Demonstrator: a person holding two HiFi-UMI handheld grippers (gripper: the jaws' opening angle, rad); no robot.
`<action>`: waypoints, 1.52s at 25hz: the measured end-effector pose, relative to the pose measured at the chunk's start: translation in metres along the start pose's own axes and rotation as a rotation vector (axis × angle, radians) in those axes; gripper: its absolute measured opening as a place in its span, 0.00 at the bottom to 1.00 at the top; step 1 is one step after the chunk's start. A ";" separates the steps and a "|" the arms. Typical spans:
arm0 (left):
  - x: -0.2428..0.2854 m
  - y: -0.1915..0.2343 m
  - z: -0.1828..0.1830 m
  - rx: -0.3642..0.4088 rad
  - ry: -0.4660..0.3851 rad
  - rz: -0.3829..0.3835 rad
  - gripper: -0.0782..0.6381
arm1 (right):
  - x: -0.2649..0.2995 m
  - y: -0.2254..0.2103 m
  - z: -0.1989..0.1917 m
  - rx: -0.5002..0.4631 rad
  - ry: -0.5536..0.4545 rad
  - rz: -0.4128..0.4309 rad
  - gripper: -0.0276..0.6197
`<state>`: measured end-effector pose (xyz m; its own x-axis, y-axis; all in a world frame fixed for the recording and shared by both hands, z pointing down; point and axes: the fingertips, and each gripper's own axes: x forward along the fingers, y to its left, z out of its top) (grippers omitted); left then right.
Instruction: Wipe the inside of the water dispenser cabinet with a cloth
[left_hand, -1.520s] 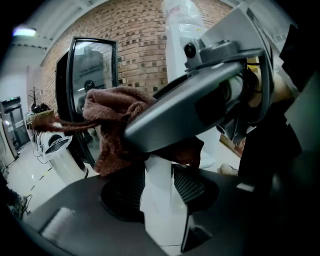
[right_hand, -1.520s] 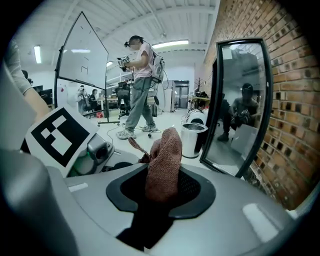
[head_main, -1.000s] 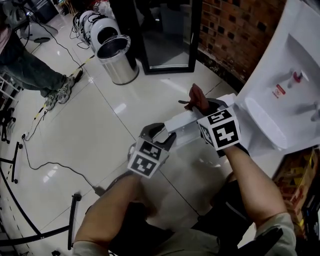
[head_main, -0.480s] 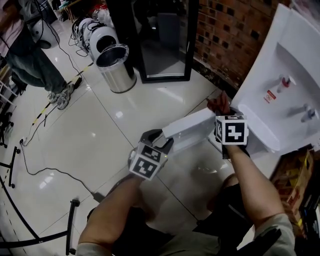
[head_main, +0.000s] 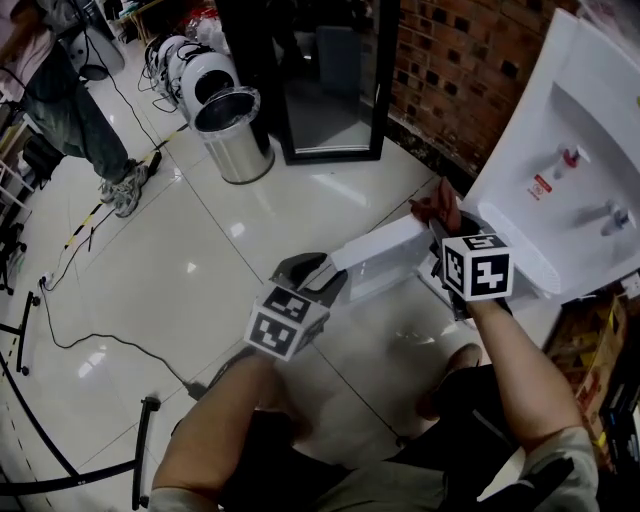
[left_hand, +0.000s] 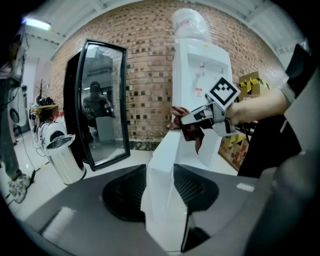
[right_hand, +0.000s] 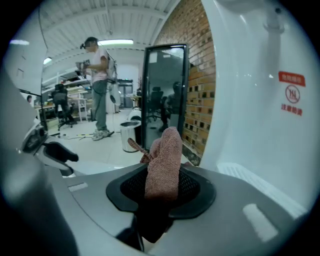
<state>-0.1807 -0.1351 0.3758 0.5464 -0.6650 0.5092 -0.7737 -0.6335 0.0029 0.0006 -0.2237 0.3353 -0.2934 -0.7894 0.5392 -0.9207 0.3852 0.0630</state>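
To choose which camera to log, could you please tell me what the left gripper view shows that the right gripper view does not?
Only the left gripper view: the left tool clamped on the edge of the white door, and the right tool seen from outside. Only the right gripper view: that tool's grip on the cloth up close, and a standing person seen whole. Both: the dispenser, steel bin, brick wall.
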 end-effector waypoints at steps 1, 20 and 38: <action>-0.003 0.001 0.005 -0.027 -0.023 -0.010 0.34 | -0.007 0.009 0.004 -0.024 -0.026 0.037 0.25; 0.009 0.021 0.016 -0.207 -0.063 -0.131 0.27 | -0.064 0.205 -0.077 -0.612 0.037 0.650 0.25; 0.008 0.022 0.017 -0.205 -0.062 -0.176 0.27 | 0.021 0.157 -0.076 -0.376 0.004 0.461 0.25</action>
<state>-0.1883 -0.1612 0.3652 0.6915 -0.5788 0.4323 -0.7108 -0.6520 0.2639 -0.1305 -0.1435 0.4204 -0.6395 -0.4990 0.5848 -0.5441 0.8312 0.1142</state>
